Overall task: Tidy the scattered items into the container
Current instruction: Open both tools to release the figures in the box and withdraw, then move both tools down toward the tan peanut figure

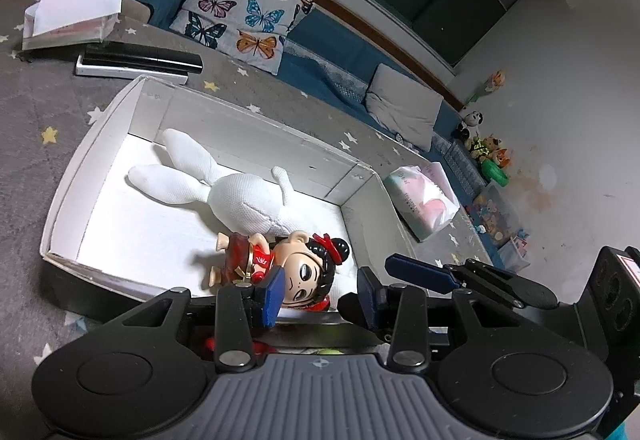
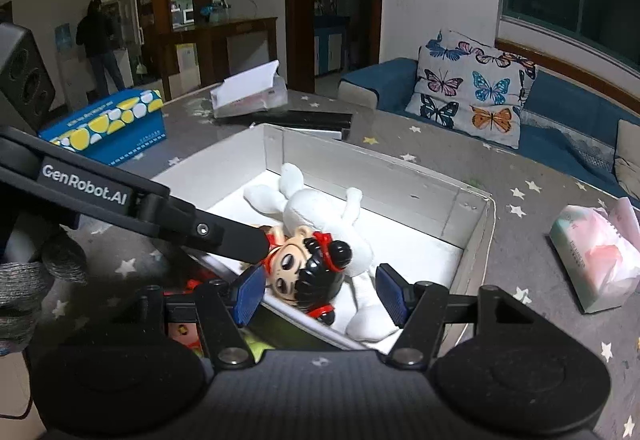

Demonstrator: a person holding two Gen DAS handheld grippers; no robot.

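Observation:
A white shallow box (image 1: 64,196) (image 2: 476,236) sits on the grey star-patterned table. In it lie a white plush rabbit (image 1: 240,196) (image 2: 320,208) and a figurine with a red outfit and black hair buns (image 1: 288,268) (image 2: 308,272), resting against the rabbit at the box's near edge. My left gripper (image 1: 320,294) is open, its blue pads either side of the figurine's head, not gripping it. My right gripper (image 2: 320,294) is open and empty over the box's near edge. The right gripper also shows in the left wrist view (image 1: 432,272).
A soft tissue pack (image 1: 420,200) (image 2: 596,256) lies right of the box. A black and white flat case (image 1: 136,60) and an open clear box with paper (image 1: 68,16) lie beyond it. A blue and yellow carton (image 2: 108,124) stands at far left. Red and green items lie under the grippers.

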